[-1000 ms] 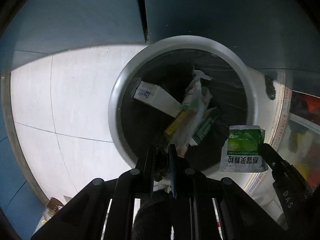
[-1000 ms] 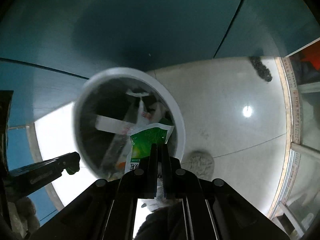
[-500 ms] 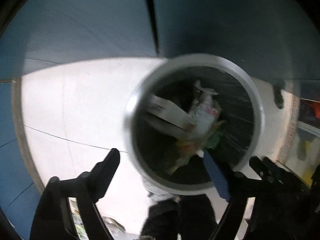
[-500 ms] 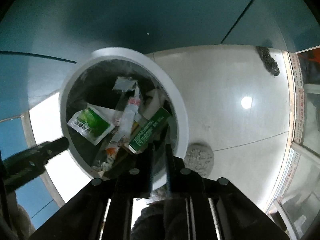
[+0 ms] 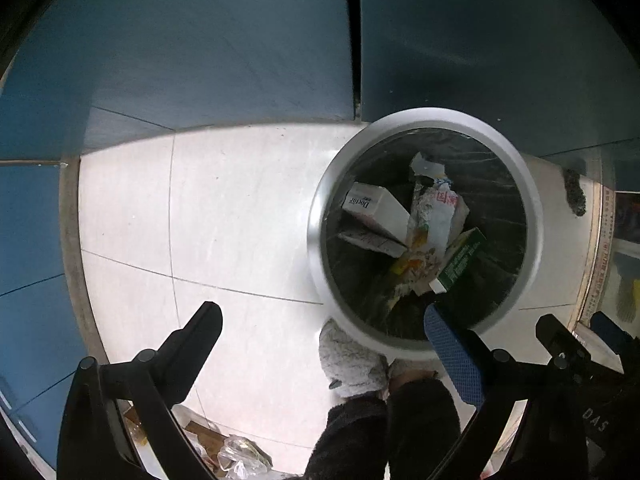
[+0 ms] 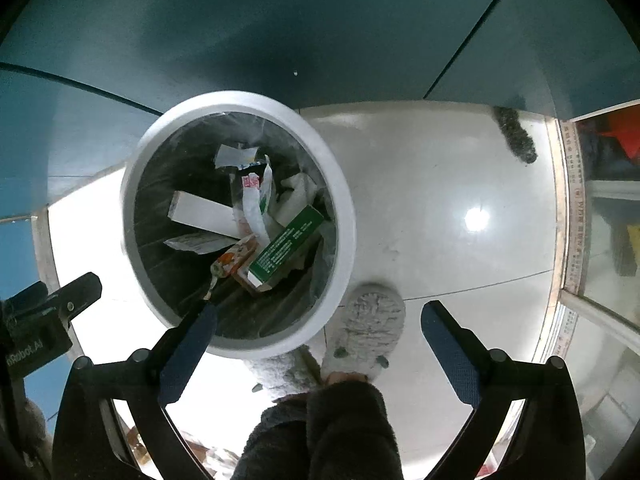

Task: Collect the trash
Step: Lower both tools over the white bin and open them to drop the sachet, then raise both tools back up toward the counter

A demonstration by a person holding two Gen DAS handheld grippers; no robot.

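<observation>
A round bin with a white rim (image 5: 316,216) and a dark liner stands on the pale floor. Inside lie a white box (image 5: 372,208), a green box (image 5: 460,260), crumpled wrappers (image 5: 436,208) and an orange carton (image 6: 236,258). My left gripper (image 5: 320,320) hangs above the bin's near-left edge, its jaws opening wide with nothing between them. My right gripper (image 6: 320,314) hovers over the bin's rim (image 6: 344,216) on the near-right side, its jaws also opening and empty. The green box (image 6: 286,246) shows in the right wrist view too.
A person's feet in grey fluffy slippers (image 6: 368,320) stand right by the bin. Blue panels (image 5: 200,60) rise behind it. A dark fuzzy object (image 6: 516,136) lies on the floor near a glass-fronted shelf (image 6: 600,220). Loose wrappers (image 5: 236,452) lie on the floor at the bottom edge.
Both grippers went from shut to wide open. The green sachet left the right gripper and fell into the bin. The left gripper rose, and the bin slid right in its view.
</observation>
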